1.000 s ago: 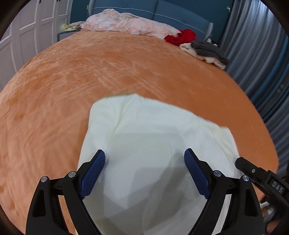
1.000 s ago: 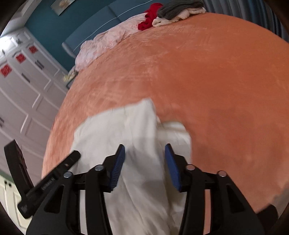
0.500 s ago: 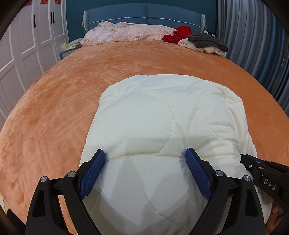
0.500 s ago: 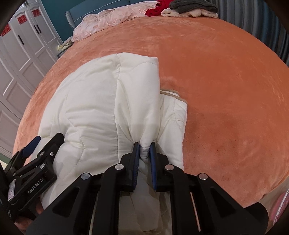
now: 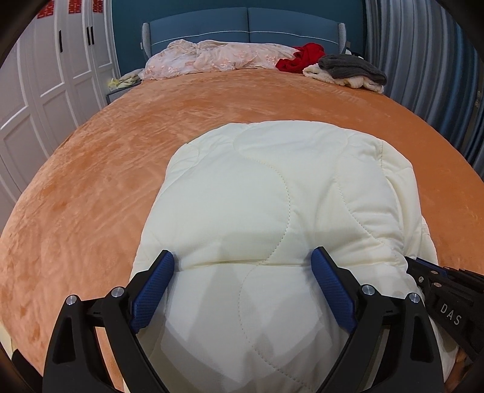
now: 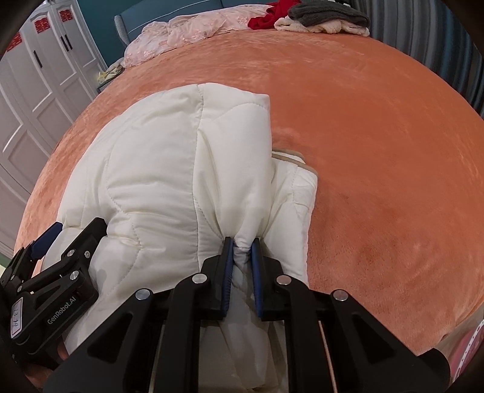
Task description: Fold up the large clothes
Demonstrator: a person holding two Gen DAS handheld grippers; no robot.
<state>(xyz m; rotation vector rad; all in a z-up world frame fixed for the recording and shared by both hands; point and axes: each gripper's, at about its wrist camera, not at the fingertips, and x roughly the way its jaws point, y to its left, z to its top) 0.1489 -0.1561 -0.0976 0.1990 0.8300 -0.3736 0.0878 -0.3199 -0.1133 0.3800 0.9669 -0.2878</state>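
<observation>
On orange bed [image 5: 90, 169], right tool [image 6: 242, 246] pinches cream quilted coat [image 5: 272, 196]

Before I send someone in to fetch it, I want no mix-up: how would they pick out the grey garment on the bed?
Start at the blue headboard of the bed with the orange blanket. Follow the pile along it, past the pink lace bedding and red garment, to the curtain-side corner. The grey garment lies there atop cream fleece, the only dark piece.
</observation>
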